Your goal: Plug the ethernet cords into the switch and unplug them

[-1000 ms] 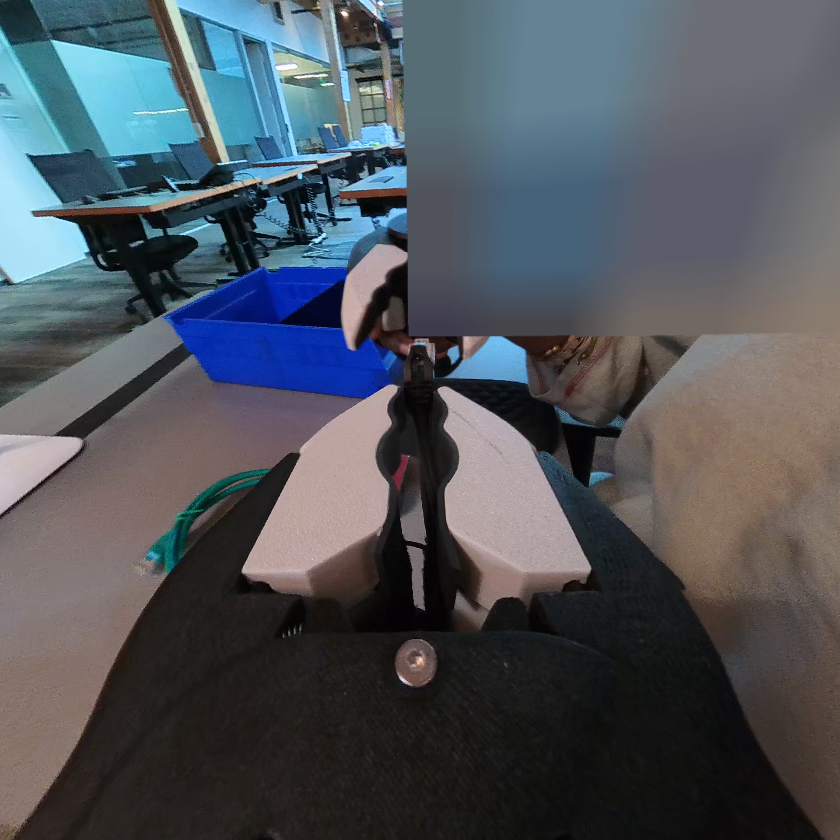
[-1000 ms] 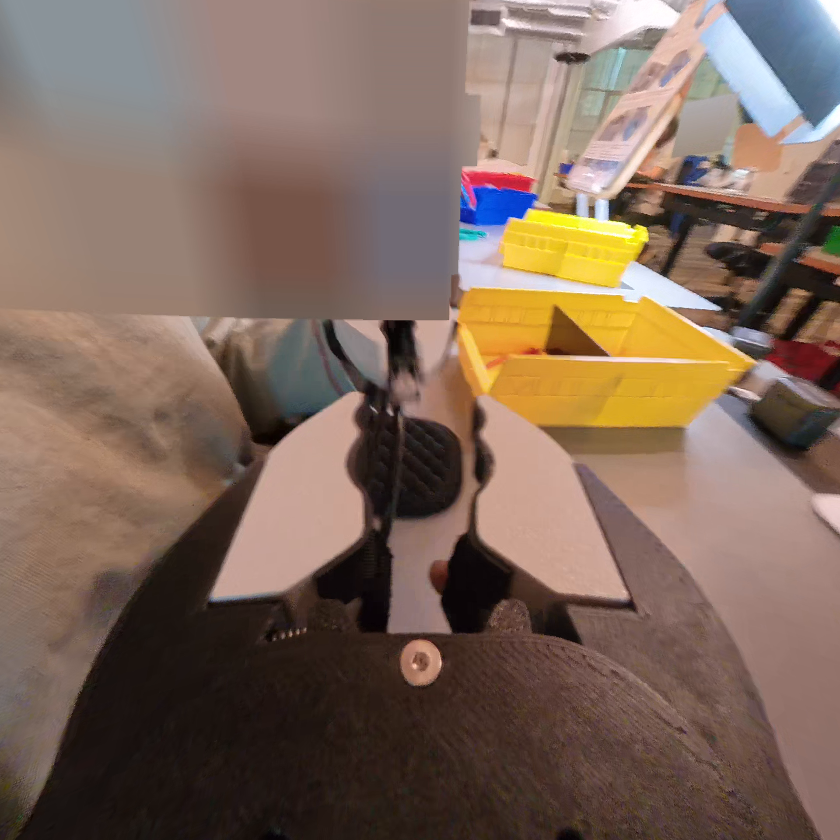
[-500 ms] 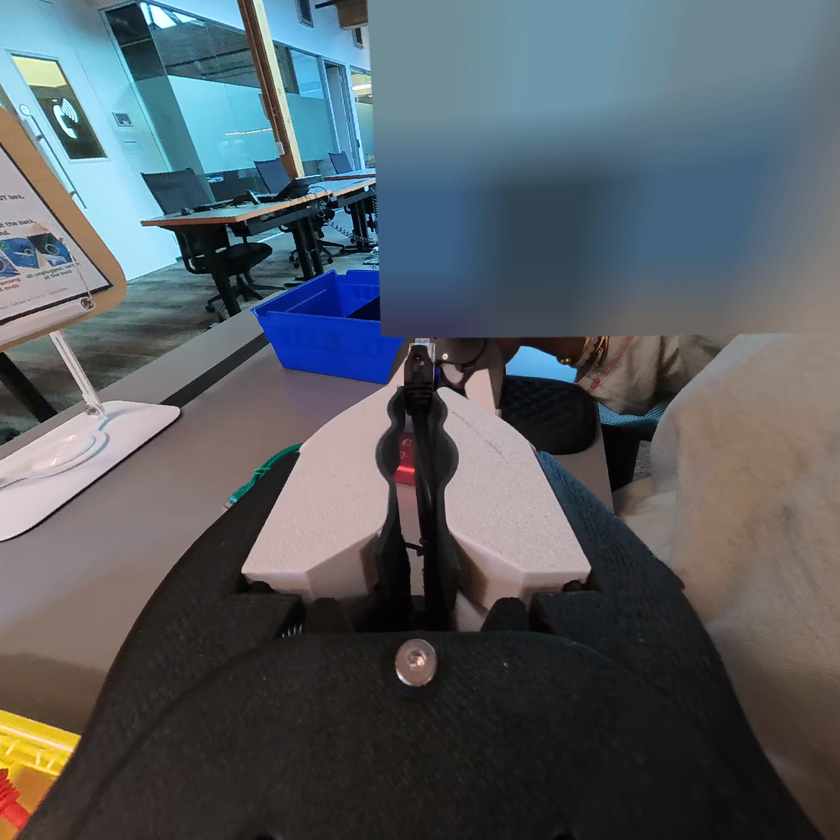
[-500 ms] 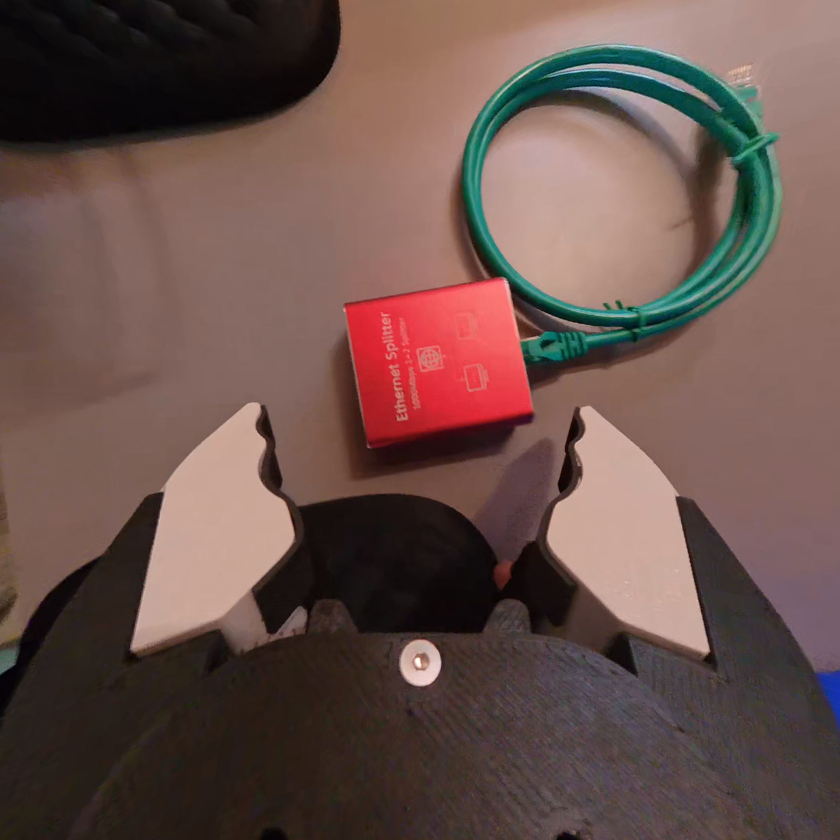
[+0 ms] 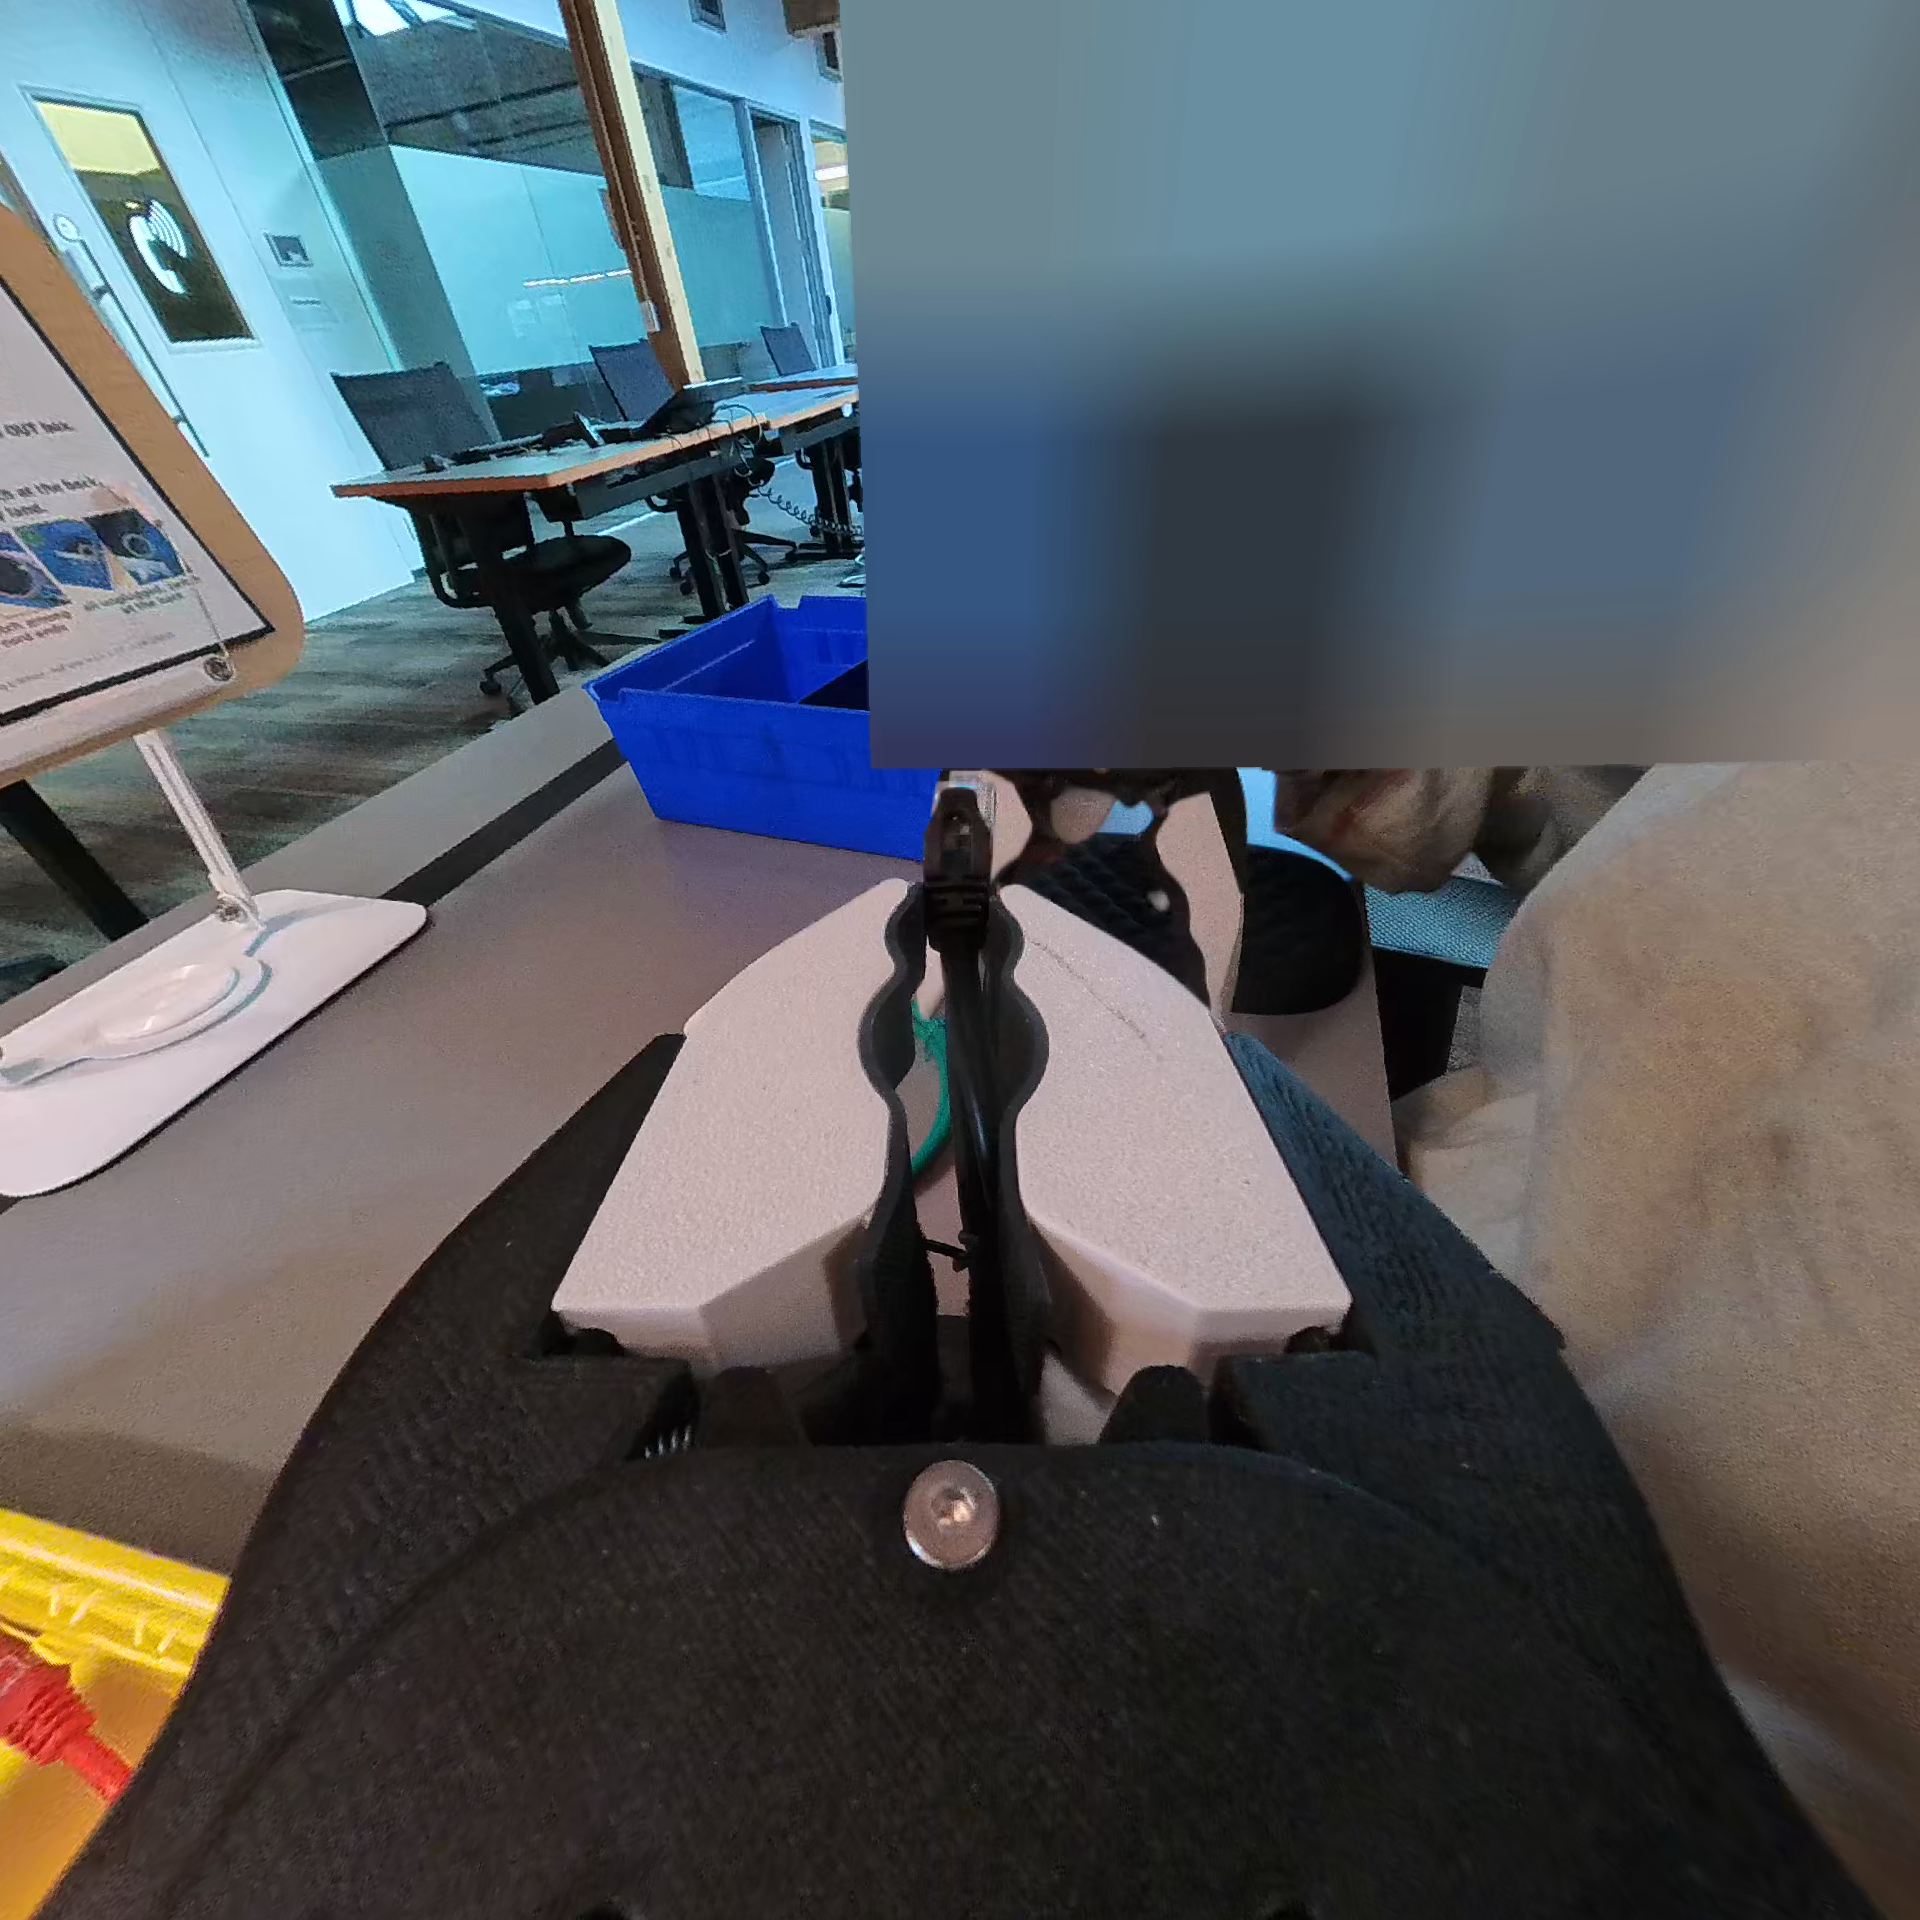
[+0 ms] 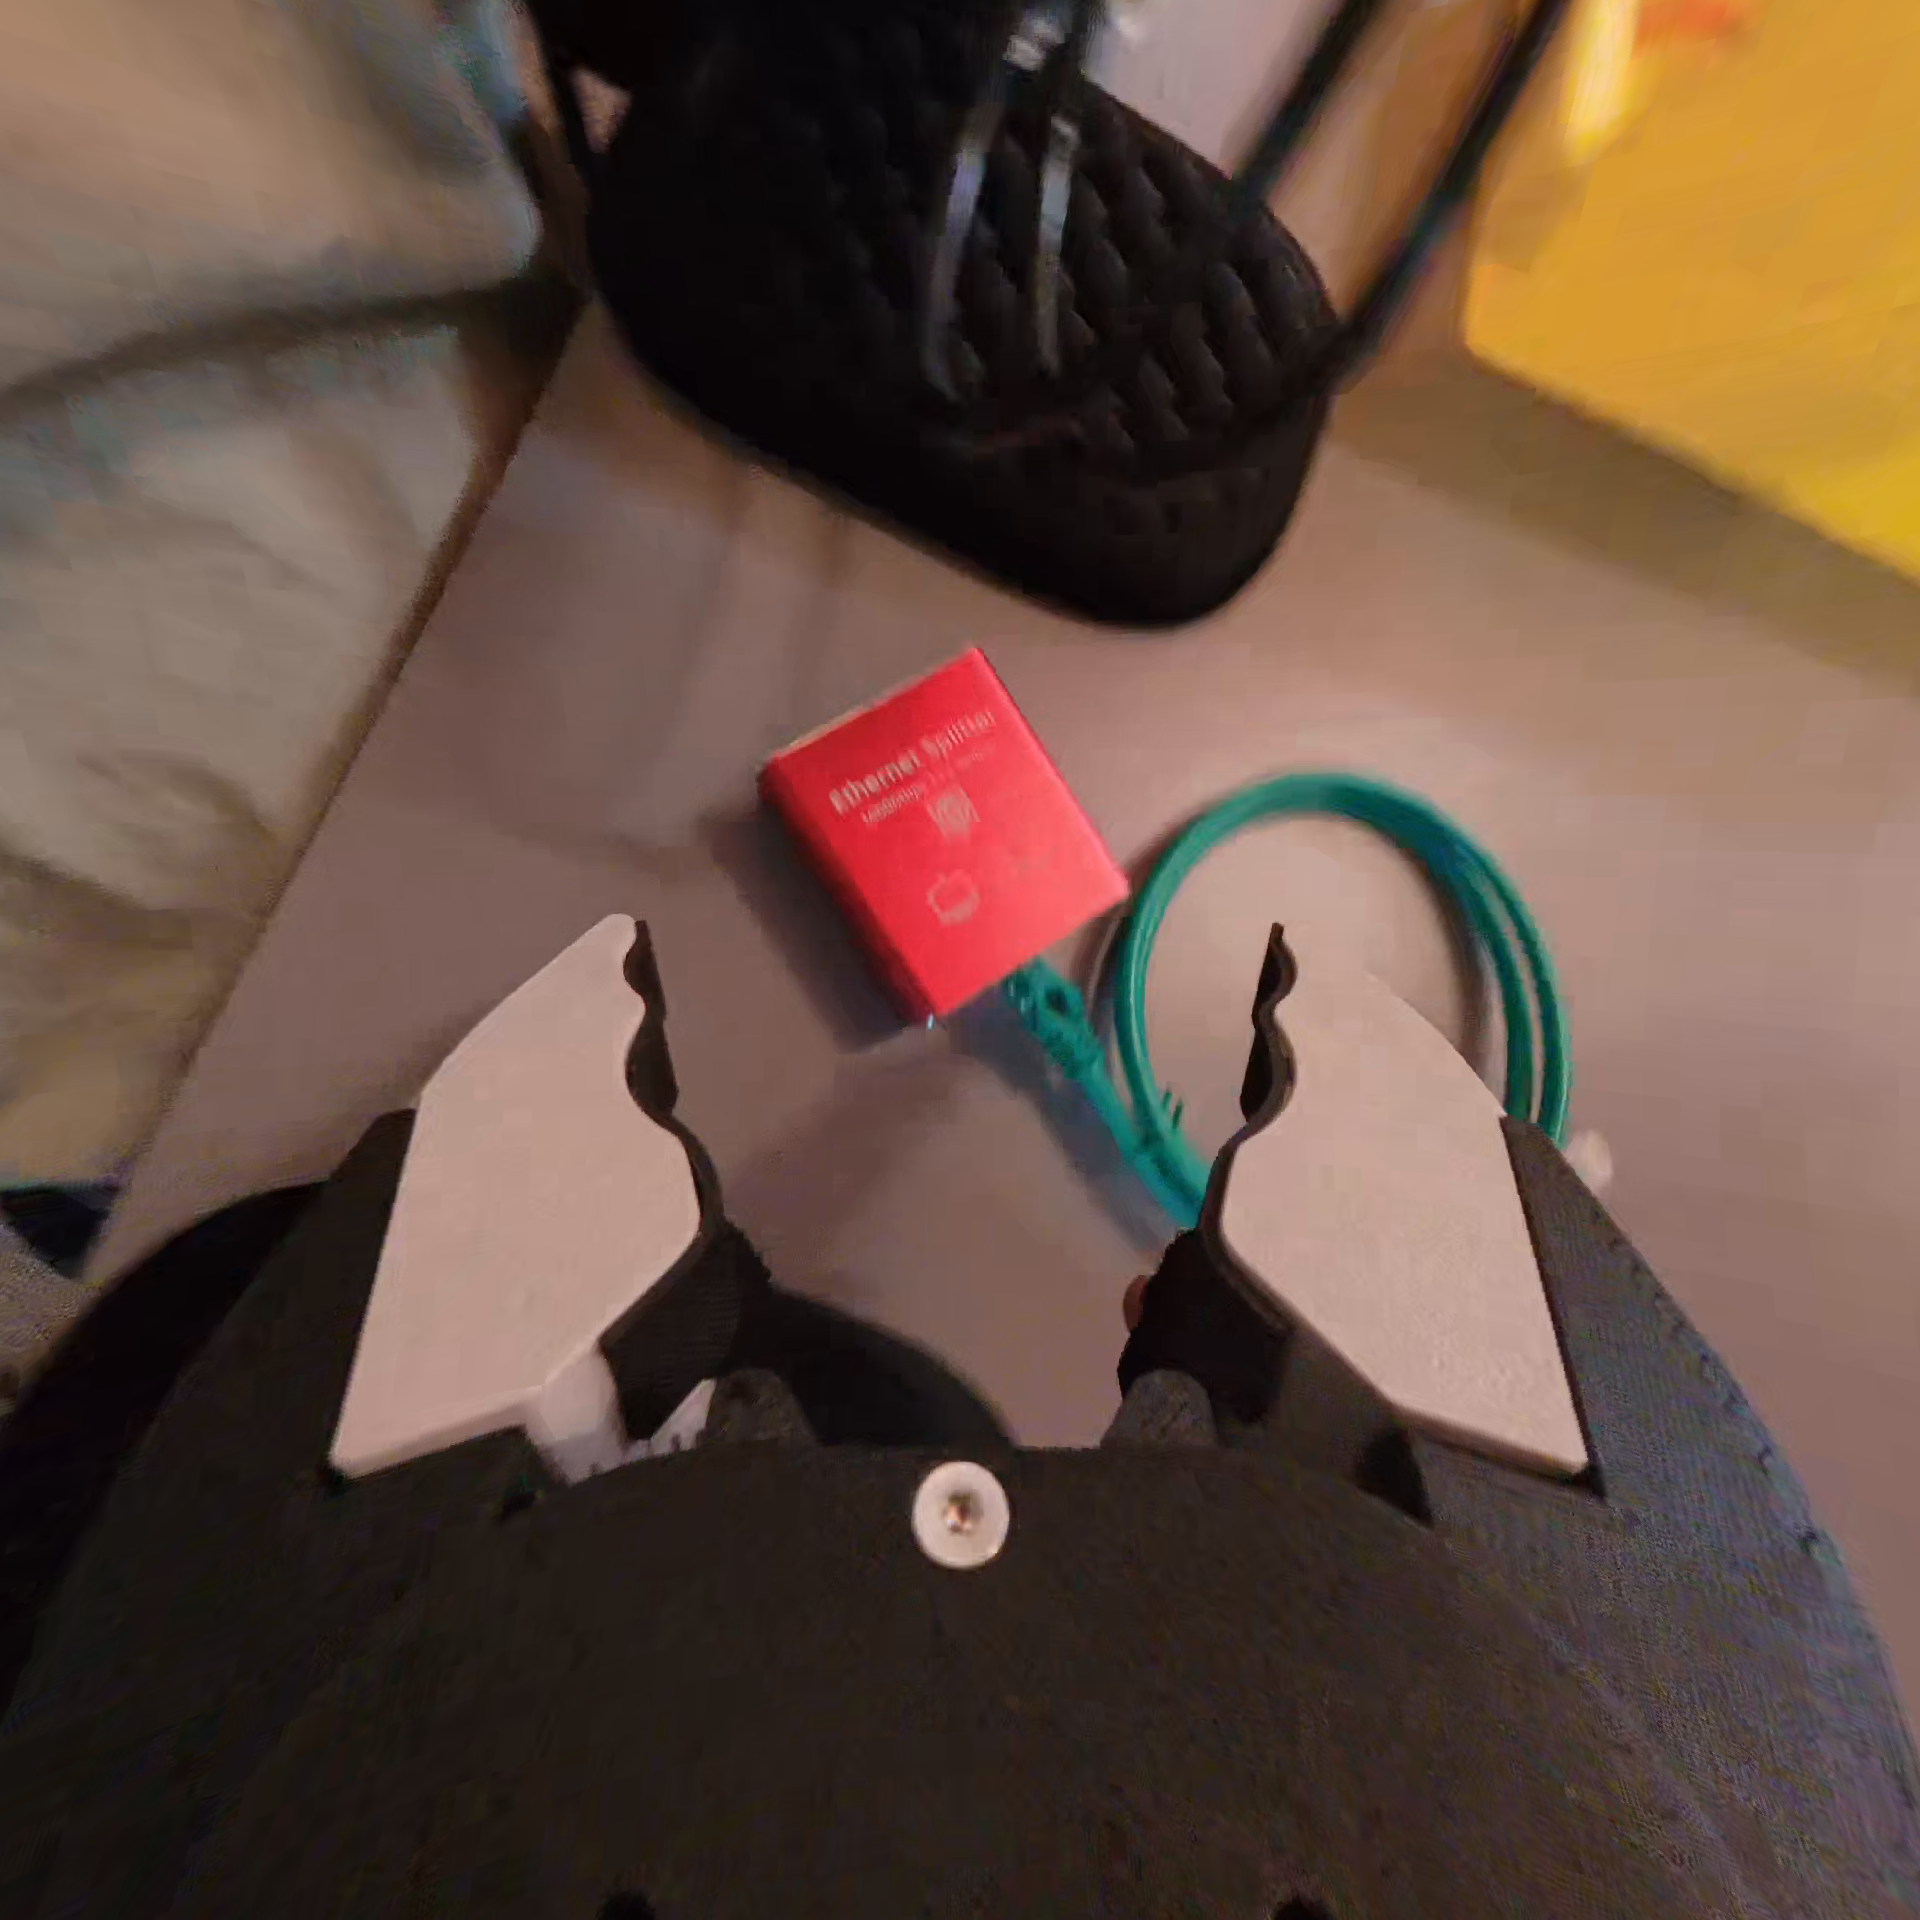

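— Fingers first: what have I got on each side?

— My left gripper point(image 5: 961, 914) is clamped on the black cord point(image 5: 977, 1091), its plug point(image 5: 961, 842) sticking out past the tips, held up off the table. My right gripper point(image 6: 956, 997) is spread wide with nothing in it, hanging above the red switch point(image 6: 940, 836) on the grey table point(image 6: 1455, 707).

— And the green cord point(image 6: 1351, 935)?

— One end is at the switch's near edge, seemingly plugged in; the rest lies coiled beside it.

— So how do I do this well?

— I'd pin the switch with the right so it can't slide, then bring the black plug in square to a free port. Which side has one, I can't tell.
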`<control>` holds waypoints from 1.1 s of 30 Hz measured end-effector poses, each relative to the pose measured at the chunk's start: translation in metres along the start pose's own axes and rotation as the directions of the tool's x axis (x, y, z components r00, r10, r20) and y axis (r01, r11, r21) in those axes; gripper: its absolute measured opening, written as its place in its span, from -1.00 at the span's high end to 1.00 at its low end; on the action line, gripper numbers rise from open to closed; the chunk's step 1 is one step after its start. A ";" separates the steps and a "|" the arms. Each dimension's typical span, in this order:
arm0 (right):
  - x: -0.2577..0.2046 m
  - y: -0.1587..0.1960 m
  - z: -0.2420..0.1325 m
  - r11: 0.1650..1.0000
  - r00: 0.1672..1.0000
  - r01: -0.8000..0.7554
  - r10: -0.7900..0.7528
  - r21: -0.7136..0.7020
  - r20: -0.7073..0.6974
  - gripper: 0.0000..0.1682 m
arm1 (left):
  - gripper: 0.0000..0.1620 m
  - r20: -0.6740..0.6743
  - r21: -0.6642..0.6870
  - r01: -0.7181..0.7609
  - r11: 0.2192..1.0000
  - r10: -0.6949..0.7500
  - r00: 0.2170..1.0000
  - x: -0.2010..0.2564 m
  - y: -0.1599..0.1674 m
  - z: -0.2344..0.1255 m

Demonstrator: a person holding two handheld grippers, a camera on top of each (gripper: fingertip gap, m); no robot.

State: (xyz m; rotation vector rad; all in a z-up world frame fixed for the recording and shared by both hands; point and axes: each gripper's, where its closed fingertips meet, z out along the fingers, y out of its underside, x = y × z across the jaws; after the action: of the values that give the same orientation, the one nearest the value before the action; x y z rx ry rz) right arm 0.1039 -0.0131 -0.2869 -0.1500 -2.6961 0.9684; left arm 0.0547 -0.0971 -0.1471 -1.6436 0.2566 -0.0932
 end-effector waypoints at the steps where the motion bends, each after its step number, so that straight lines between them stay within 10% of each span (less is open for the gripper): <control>1: -0.002 -0.005 0.007 0.997 0.997 0.073 -0.074 0.014 0.036 -0.27 | 0.86 0.003 0.004 -0.001 1.000 0.001 1.000 0.000 -0.001 -0.001; 10: -0.010 0.007 0.053 0.987 0.927 0.154 -0.130 -0.040 0.351 -0.12 | 0.86 0.012 -0.002 -0.009 1.000 0.009 1.000 0.001 -0.001 -0.007; 20: 0.028 0.050 0.026 0.909 0.931 -0.363 0.360 -0.207 -0.051 0.12 | 0.86 0.022 -0.020 -0.006 1.000 0.007 1.000 -0.003 0.006 -0.005; 28: 0.023 0.049 0.017 0.958 0.960 -0.279 0.280 -0.067 0.015 -0.25 | 0.86 0.020 -0.044 -0.014 0.999 0.015 1.000 -0.003 0.010 0.000; 33: 0.023 0.049 0.022 0.969 0.969 -0.236 0.241 -0.078 0.059 0.16 | 0.86 0.025 -0.041 -0.015 0.999 0.016 1.000 -0.003 0.009 0.000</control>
State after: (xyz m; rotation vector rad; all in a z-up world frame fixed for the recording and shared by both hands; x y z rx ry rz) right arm 0.0760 0.0159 -0.3290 -0.4746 -2.8234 0.9589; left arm 0.0504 -0.0965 -0.1556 -1.6824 0.2531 -0.0552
